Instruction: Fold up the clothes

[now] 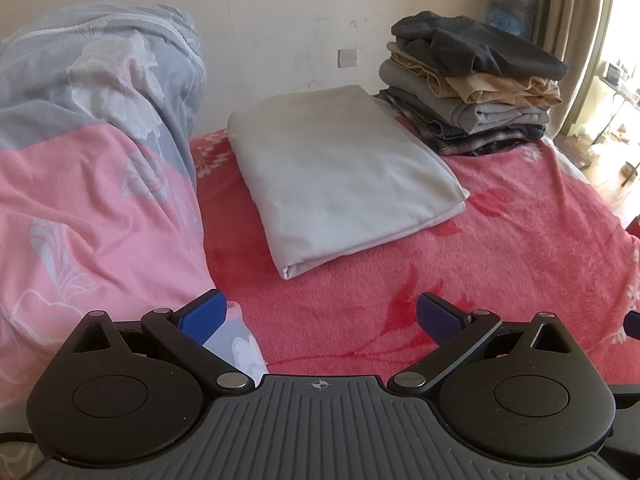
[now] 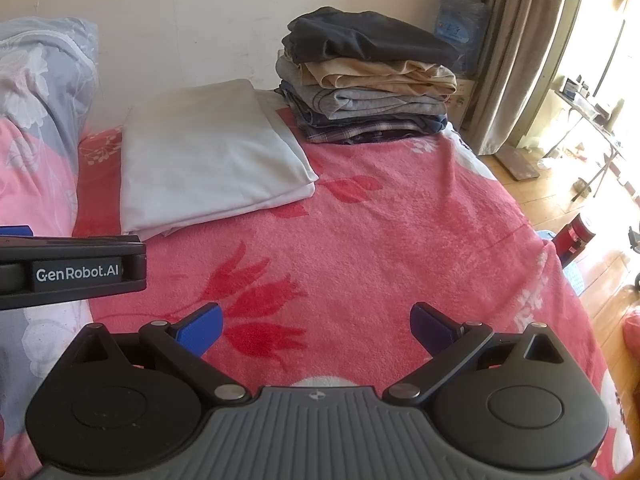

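White folded cloth [image 1: 340, 176] lies well beyond both spread, empty claws [image 1: 322, 316].

A pale grey folded cloth [image 1: 340, 176] lies flat on the bed. Just behind it stands a stack of folded clothes [image 1: 476, 84], dark garment on top.

- Folded sheet [image 1: 340, 176] on blanket [image 1: 500, 248], ahead of left gripper [image 1: 322, 314].
- Clothes stack [image 1: 472, 84] behind-right of sheet, touching it, against wall [image 1: 280, 20].
- Bunched duvet [image 1: 92, 152] left of sheet.
- Right gripper [image 2: 316, 330] over blanket, stack far ahead.
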`<act>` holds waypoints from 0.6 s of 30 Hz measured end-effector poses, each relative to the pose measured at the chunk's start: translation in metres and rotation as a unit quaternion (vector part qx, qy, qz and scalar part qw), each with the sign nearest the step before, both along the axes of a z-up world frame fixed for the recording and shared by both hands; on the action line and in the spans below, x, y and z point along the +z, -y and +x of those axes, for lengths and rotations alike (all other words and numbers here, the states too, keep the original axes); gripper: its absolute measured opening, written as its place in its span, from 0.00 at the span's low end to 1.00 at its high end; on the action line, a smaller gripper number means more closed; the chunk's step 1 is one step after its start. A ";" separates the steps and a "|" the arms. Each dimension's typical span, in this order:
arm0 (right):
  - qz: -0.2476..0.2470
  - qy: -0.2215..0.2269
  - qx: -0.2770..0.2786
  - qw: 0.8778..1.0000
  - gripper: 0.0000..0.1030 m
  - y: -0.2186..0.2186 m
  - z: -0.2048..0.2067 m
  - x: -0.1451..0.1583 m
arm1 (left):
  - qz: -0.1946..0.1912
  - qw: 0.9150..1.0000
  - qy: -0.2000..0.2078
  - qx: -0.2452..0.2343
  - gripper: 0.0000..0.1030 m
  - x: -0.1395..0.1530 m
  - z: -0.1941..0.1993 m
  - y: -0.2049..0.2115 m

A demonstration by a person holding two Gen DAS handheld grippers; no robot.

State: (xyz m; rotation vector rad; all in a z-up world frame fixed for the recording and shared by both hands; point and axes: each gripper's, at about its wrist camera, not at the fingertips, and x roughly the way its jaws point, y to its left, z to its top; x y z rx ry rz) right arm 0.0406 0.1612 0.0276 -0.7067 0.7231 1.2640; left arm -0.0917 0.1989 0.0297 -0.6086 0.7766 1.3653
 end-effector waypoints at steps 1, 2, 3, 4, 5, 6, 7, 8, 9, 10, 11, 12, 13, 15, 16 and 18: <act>0.000 0.000 0.000 1.000 0.99 0.000 0.000 0.000 | -0.001 1.000 0.000 0.000 0.99 0.000 0.000 0.000; 0.000 0.001 0.000 1.000 0.99 0.000 0.000 0.000 | -0.002 1.000 0.001 0.000 0.99 0.000 -0.001 0.000; 0.000 0.001 0.000 1.000 0.99 0.000 0.000 0.000 | -0.003 1.000 0.001 0.001 0.99 -0.001 -0.001 0.000; 0.000 0.001 0.000 1.000 0.99 0.000 0.000 0.000 | -0.004 1.000 0.002 0.001 0.99 -0.001 -0.001 0.000; 0.000 0.001 0.000 1.000 0.99 0.000 0.000 0.000 | -0.004 1.000 0.002 0.001 0.99 -0.001 -0.001 -0.001; -0.001 0.001 0.000 1.000 0.99 0.000 -0.001 0.000 | -0.005 1.000 0.003 0.001 0.99 -0.001 -0.001 -0.001; -0.001 0.001 0.000 1.000 0.99 0.000 -0.001 0.000 | -0.005 1.000 0.003 0.001 0.99 -0.001 -0.002 -0.001; -0.001 0.001 0.000 1.000 0.99 0.000 -0.001 0.000 | -0.006 1.000 0.003 0.000 0.99 -0.001 -0.002 -0.001; -0.001 0.001 0.000 1.000 0.99 0.000 -0.001 0.000 | -0.006 1.000 0.003 0.000 0.99 -0.001 -0.002 -0.001; -0.001 0.001 0.000 1.000 0.99 0.000 -0.001 0.000 | -0.006 1.000 0.003 0.000 0.99 -0.001 -0.002 -0.001; -0.001 0.001 0.000 1.000 0.99 0.000 -0.001 0.000 | -0.006 1.000 0.003 0.000 0.99 -0.001 -0.002 -0.001; -0.001 0.001 0.000 1.000 0.99 0.000 -0.001 0.000 | -0.006 1.000 0.003 0.000 0.99 -0.001 -0.001 -0.001; -0.001 0.001 0.000 1.000 0.99 0.000 -0.001 0.000 | -0.006 1.000 0.003 0.000 0.99 -0.002 -0.002 -0.001; -0.001 0.001 0.000 1.000 0.99 0.000 -0.001 0.000 | -0.007 1.000 0.003 0.001 0.99 -0.002 -0.002 -0.002; -0.001 0.001 0.000 1.000 0.99 0.000 -0.001 0.000 | -0.007 1.000 0.003 0.001 0.99 -0.002 -0.002 -0.002; -0.001 0.002 0.001 1.000 0.99 0.000 -0.001 0.000 | -0.006 1.000 0.003 0.002 0.99 -0.002 -0.002 -0.002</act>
